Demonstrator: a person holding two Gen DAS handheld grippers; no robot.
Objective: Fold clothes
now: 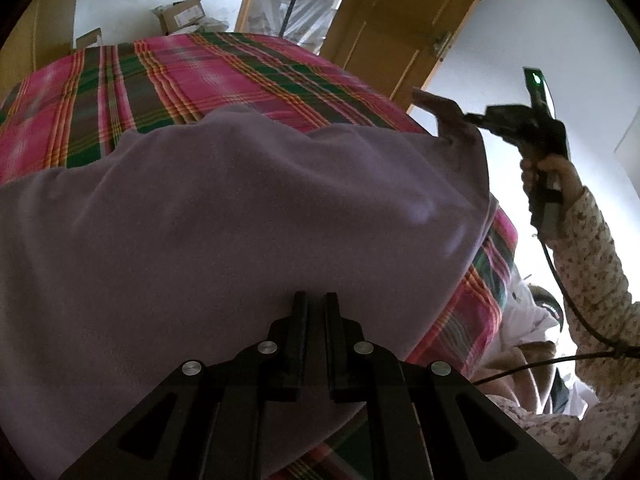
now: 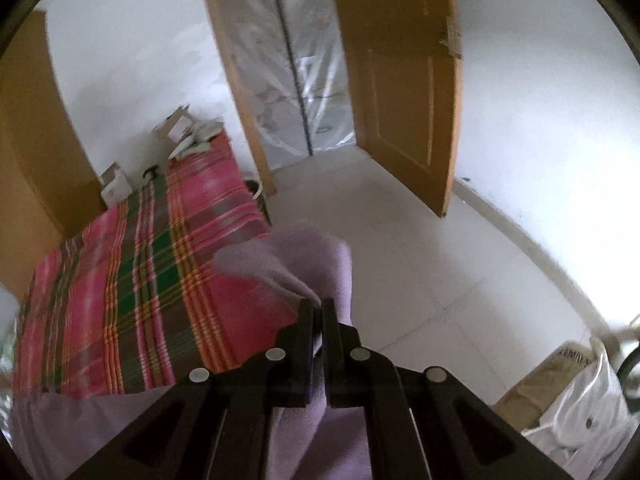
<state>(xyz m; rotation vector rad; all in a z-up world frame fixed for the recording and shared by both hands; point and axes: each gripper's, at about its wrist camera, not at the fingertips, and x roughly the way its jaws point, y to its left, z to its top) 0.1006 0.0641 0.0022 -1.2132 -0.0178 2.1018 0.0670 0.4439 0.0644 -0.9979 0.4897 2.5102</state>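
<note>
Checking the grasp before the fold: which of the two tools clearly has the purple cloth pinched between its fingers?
The right tool: purple cloth bunches out between its closed fingers. The left tool only shows a narrow gap, with cloth behind it.

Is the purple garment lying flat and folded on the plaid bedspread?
No; the right gripper holds a corner of the purple garment up.

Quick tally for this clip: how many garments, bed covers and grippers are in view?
Lilac garment: 1
Plaid bed cover: 1
Grippers: 2, left gripper and right gripper, both clamped on the garment
Total: 4
</note>
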